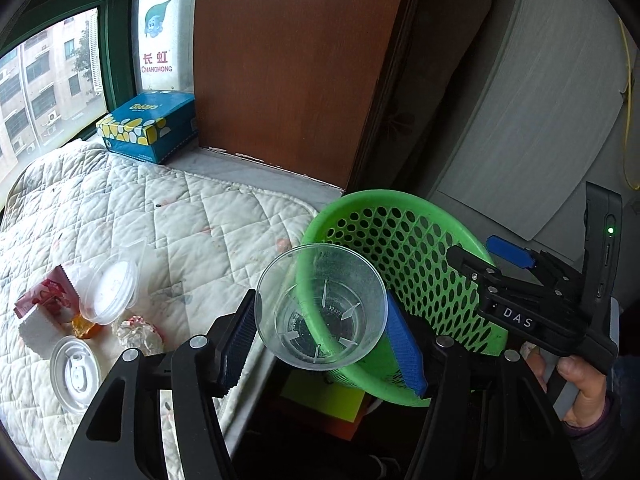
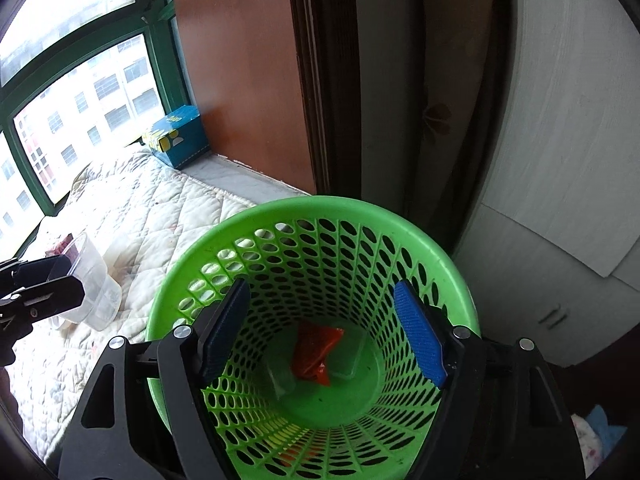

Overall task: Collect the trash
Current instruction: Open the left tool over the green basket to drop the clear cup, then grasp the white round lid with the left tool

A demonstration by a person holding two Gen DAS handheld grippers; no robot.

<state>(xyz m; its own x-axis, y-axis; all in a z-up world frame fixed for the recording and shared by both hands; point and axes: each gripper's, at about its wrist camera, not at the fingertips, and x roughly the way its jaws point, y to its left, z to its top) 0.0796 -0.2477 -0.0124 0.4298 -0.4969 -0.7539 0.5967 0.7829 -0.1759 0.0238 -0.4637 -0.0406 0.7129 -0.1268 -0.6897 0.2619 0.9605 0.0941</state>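
A clear plastic cup [image 1: 320, 336] lies on its side between the blue pads of my left gripper [image 1: 320, 308], which is shut on it, mouth towards the camera. The cup hangs at the near rim of the green perforated basket [image 1: 404, 232]. In the right wrist view the same cup [image 2: 94, 280] and my left gripper [image 2: 52, 280] sit at the far left, over the quilt. My right gripper [image 2: 322, 292] stands open above the basket's [image 2: 312, 208] mouth, nothing between its pads. An orange-red wrapper [image 2: 316, 354] and clear plastic bits lie on the basket floor.
More litter lies on the white quilt [image 1: 180, 208]: a clear lidded tub [image 1: 108, 292], a red wrapper [image 1: 40, 296], a foil ball [image 1: 138, 330], a flat cup lid [image 1: 76, 376]. A blue tissue box [image 1: 148, 124] sits by the window. A hand [image 1: 580, 384] holds the right gripper [image 1: 474, 248].
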